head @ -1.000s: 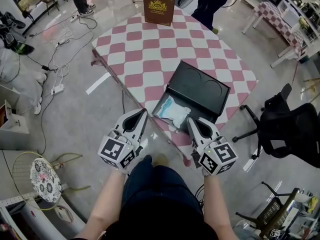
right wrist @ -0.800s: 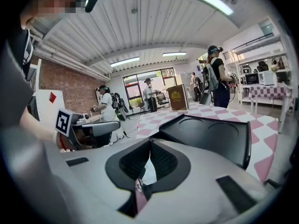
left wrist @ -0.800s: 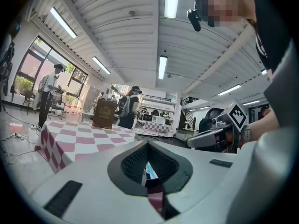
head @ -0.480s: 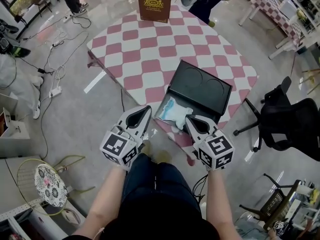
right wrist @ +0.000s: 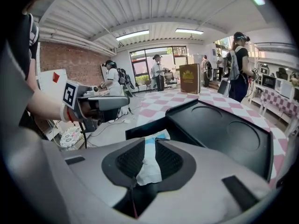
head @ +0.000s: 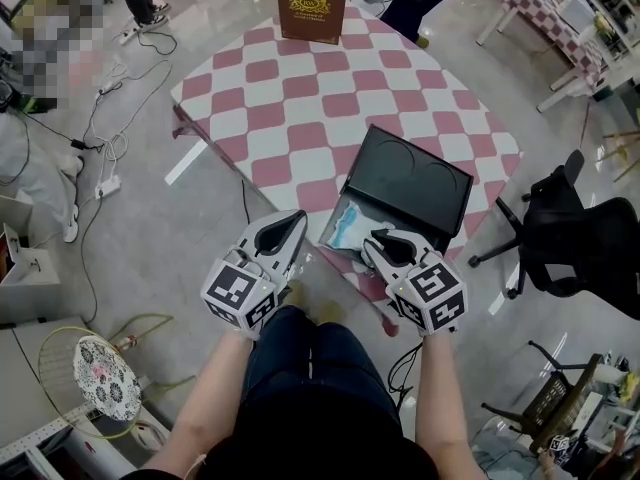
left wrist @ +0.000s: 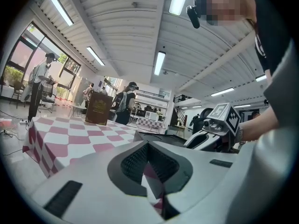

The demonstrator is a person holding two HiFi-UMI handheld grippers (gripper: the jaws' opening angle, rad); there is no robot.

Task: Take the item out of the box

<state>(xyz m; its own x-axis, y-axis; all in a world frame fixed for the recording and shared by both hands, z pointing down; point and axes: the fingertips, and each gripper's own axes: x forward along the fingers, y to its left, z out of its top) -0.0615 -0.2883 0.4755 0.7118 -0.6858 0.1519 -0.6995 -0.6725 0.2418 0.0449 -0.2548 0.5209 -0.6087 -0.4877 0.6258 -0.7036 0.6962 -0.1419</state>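
Item: a white and pale-blue soft packet (head: 350,230), apparently film-wrapped or cloth-like, lying in the base of the black box (right wrist: 140,134) at its near end. It is creased and uneven in outline. Judged light, limp and not fragile. The wrap may be slippery and will likely sag if taken by one corner. The best hold appears to be across the bunched white middle, pinching through the full thickness.

Box: rigid, matte black and rectangular. Its hinged lid (head: 410,183) is thrown fully back and shows two shallow round recesses. The box sits at the near corner of the table (head: 300,108), which is covered by a pink-and-white chequered cloth.

Right tongs (head: 377,240): poised over the near end of the box and opening. The packet shows in the narrow gap, but the ribbed pads do not press on it.

Left tongs (head: 295,220): closed together with nothing between them, held just off the table edge to the left of the box.

Elsewhere: a brown upright carton (head: 311,5) with a gold emblem stands at the far table edge.
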